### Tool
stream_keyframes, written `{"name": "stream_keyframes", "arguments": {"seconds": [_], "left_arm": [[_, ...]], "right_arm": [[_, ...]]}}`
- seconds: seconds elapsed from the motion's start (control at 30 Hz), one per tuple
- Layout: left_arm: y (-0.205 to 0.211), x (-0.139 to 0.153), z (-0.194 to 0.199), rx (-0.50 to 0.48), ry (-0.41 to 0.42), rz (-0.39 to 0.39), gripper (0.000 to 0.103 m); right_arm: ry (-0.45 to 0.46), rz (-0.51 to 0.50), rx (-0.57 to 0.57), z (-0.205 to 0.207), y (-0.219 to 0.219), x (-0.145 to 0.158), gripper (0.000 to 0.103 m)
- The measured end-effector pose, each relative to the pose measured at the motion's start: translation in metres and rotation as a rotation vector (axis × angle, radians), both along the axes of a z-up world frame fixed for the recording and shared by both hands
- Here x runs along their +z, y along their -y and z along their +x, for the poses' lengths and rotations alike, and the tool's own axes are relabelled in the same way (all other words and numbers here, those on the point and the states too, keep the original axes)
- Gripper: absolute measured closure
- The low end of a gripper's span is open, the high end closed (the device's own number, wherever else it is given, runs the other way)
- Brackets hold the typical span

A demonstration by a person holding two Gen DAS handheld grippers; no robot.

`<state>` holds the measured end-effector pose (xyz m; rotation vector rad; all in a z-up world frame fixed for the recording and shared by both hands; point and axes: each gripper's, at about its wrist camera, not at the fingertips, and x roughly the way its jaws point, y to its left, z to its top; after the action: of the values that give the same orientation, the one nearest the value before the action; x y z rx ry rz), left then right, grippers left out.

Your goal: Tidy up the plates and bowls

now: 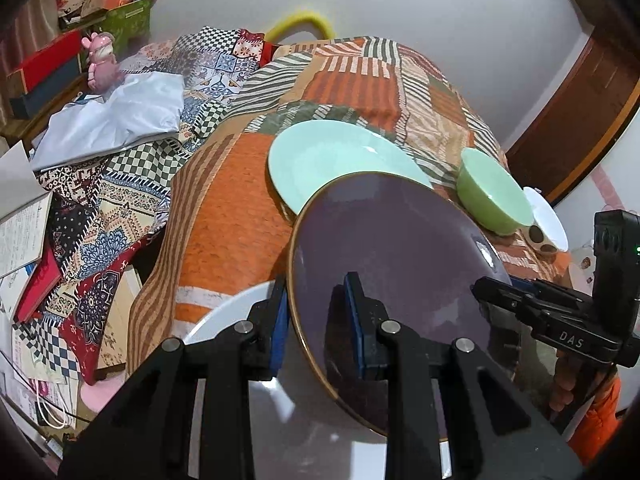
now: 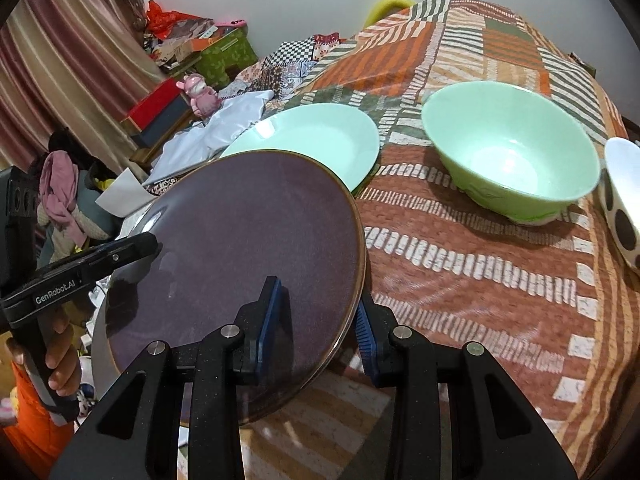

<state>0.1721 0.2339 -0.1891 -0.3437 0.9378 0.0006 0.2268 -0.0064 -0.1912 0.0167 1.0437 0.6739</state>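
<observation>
Together the left tool [image 1: 322, 320] and the right tool [image 2: 318, 320] carry the purple plate [image 1: 392, 248], each clamped on its rim with one blue pad on the upper face and one beneath. From the left wrist view the plate is tilted, held above a white plate [image 1: 236, 316] at the near left edge of the bed [image 1: 224, 200]; whether the two plates touch cannot be told. The right tool's fingers grip the plate's opposite rim, seen at the right of that view.

Beyond the purple plate a mint plate [image 2: 320, 136] lies on the patchwork cover toward the middle of the bed, its near rim hidden behind the purple one. A green bowl [image 2: 512, 152] stands upright to the right of it, well apart, and a white spotted bowl [image 2: 620, 200] sits tilted just beside the green bowl at the bed's right edge.
</observation>
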Motion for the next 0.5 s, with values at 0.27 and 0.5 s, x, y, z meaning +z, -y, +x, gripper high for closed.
{"name": "stream_keyframes", "arguments": {"seconds": [0.27, 0.5], "left_arm": [[0.023, 0.012, -0.011, -0.002, 0.015, -0.008, 0.078], [0.045, 0.021, -0.021, -0.010, 0.026, -0.027, 0.078]], "right_arm": [[0.023, 0.003, -0.017, -0.010, 0.021, 0.010, 0.071], [0.039, 0.011, -0.040, -0.021, 0.042, 0.020, 0.071]]}}
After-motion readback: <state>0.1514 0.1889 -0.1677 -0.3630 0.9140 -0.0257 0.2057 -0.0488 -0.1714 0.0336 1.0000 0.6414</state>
